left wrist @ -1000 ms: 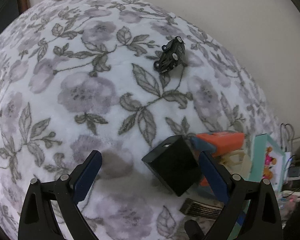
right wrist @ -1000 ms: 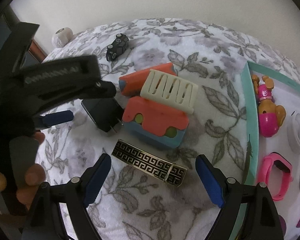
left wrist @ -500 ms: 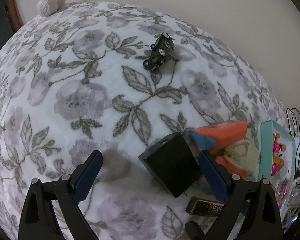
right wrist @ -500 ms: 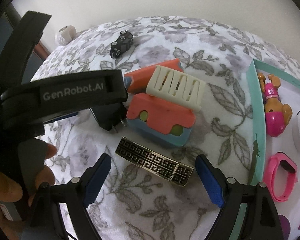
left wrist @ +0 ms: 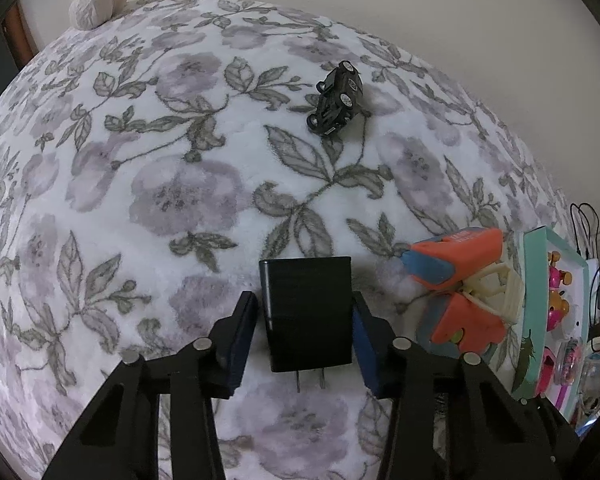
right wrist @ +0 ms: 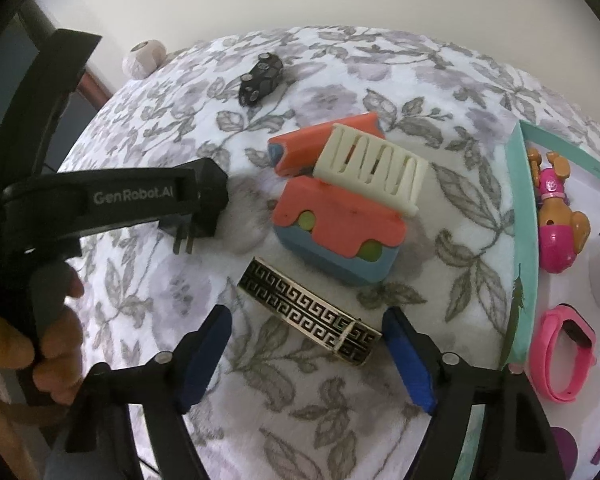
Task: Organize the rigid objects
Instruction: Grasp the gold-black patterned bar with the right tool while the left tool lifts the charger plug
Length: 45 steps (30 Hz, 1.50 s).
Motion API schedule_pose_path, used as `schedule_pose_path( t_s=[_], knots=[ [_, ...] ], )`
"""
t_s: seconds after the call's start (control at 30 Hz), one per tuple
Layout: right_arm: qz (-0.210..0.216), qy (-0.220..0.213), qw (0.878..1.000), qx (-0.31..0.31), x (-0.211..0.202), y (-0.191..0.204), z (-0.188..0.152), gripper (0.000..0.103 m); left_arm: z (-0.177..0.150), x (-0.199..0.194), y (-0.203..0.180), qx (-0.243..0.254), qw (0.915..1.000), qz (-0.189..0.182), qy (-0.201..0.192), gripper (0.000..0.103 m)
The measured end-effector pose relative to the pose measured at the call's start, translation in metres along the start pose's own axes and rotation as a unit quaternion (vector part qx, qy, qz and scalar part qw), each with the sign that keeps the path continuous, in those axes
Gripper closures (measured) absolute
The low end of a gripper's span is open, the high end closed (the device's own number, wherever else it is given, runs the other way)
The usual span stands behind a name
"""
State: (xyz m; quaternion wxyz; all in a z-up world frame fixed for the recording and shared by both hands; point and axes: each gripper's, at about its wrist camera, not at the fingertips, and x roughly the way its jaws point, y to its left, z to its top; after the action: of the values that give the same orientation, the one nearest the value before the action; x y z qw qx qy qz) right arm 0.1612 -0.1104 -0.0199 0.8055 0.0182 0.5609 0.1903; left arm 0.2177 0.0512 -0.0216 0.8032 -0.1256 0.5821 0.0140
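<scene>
A black plug-in charger (left wrist: 306,316) lies on the flowered blanket (left wrist: 148,184), prongs toward the camera. My left gripper (left wrist: 304,300) is closing on it, and both blue pads (left wrist: 240,340) touch its sides. In the right wrist view the same charger (right wrist: 188,228) shows under the left gripper's body. A gold and black patterned bangle (right wrist: 310,314) lies between the fingers of my right gripper (right wrist: 306,360). Those jaws are closing too, but their pads (right wrist: 408,360) stand clear of the bangle.
An orange and blue toy block (right wrist: 340,224) with a cream slotted piece sits just beyond the bangle. A black toy car (left wrist: 336,104) lies farther back. A teal tray (right wrist: 524,240) on the right holds a pink toy dog (right wrist: 556,220) and a pink wristband (right wrist: 560,356). A hand (right wrist: 40,352) grips the left tool.
The left jaws have come in from wide open onto the charger, which turned from cornerwise to square between the pads. The right jaws have narrowed slightly around the bangle.
</scene>
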Motion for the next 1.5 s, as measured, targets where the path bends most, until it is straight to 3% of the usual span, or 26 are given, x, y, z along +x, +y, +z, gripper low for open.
schedule_pose_path(
  t_s=[0.23,0.7,0.9,1.5],
  knots=[
    [0.022,0.020,0.999,-0.029,0.002,0.009,-0.006,0.035,-0.005,-0.009,0.010,0.011,0.9999,-0.007,0.002,0.058],
    [-0.032,-0.022,0.999,-0.034,0.015,0.024,0.002,0.057,-0.006,-0.010,0.017,0.014,0.9999,0.003,0.001,0.058],
    [-0.029,-0.019,0.998,-0.051,0.012,0.026,0.001,0.076,-0.006,-0.011,0.014,0.009,0.9999,0.006,-0.001,0.059],
    [-0.052,-0.014,0.996,-0.065,0.015,0.031,-0.002,0.078,-0.006,-0.010,0.012,0.002,0.9997,0.023,-0.008,0.059]
  ],
)
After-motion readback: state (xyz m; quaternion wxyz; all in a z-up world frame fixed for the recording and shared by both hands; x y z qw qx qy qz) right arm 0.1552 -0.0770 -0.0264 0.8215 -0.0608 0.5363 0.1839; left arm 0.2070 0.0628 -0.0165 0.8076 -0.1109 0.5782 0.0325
